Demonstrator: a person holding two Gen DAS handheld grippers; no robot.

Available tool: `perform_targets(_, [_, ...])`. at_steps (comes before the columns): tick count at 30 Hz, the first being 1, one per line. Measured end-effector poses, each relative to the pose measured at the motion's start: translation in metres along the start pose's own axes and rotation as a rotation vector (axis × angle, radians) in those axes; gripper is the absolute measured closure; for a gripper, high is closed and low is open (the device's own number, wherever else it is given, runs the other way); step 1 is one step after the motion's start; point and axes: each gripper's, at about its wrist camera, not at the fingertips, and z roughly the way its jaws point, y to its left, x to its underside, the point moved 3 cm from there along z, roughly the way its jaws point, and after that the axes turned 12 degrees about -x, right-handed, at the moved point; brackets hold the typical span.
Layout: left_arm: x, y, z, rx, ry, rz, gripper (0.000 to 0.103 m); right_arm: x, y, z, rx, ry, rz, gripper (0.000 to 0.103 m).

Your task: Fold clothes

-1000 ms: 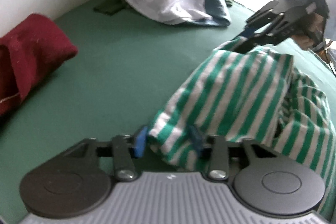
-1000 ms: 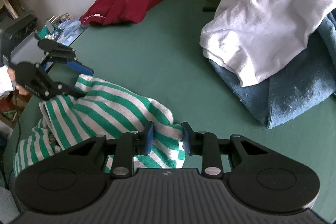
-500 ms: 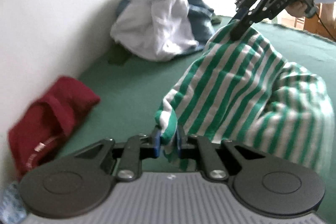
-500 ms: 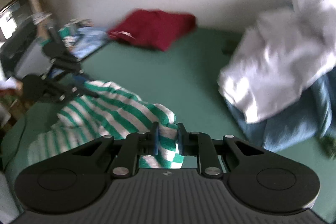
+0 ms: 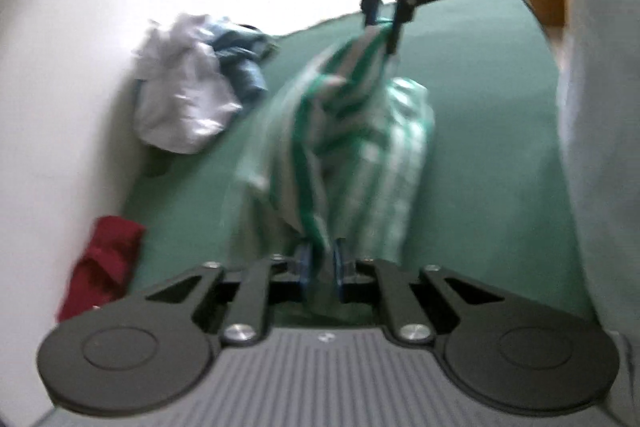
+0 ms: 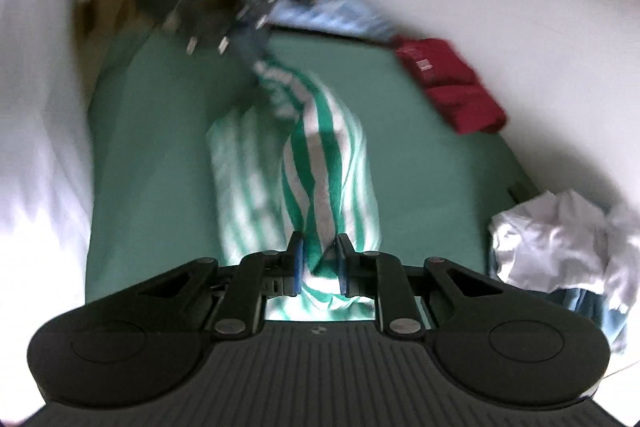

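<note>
A green-and-white striped garment hangs stretched between my two grippers above the green surface. My left gripper is shut on one end of it. In the left wrist view the right gripper pinches the far end from above. The right wrist view shows the striped garment running from my right gripper, shut on it, up to the blurred left gripper. Both frames are motion-blurred.
A crumpled white cloth over blue denim lies against the white wall. A red folded cloth lies nearer, also by the wall; the same red cloth and white pile show at right. A person's pale clothing fills the right edge.
Both grippers closed on the striped garment and lifted it off the green surface. It now hangs drawn out lengthwise between them, and both cameras look down from higher up.
</note>
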Motion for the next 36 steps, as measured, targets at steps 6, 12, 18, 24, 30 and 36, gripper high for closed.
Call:
perform_targets(6, [0.003,-0.023,0.002,0.028,0.033,0.051,0.098,0.034,0.036,0.061,0.077,0.101,-0.141,0.087])
perform_targets(12, [-0.037,0.021,-0.033,0.016,-0.05,-0.081,0.082,0.031,0.037,0.065,0.13,0.099,-0.157,0.087])
perform_targets(18, [-0.066,0.063,0.019,-0.05,-0.065,-0.289,0.052,0.029,0.038,0.07,0.148,0.113,-0.184,0.086])
perform_targets(24, [-0.027,0.023,0.043,-0.057,-0.003,-0.383,0.073,0.026,0.04,0.057,0.152,0.093,-0.101,0.078])
perform_targets(30, [-0.012,-0.005,0.038,-0.102,-0.008,-0.444,0.072,0.007,0.007,-0.027,0.187,-0.24,0.326,0.08])
perform_targets(36, [-0.012,-0.028,0.026,-0.175,-0.042,-0.406,0.064,-0.017,-0.039,0.001,0.374,-0.481,0.616,0.075])
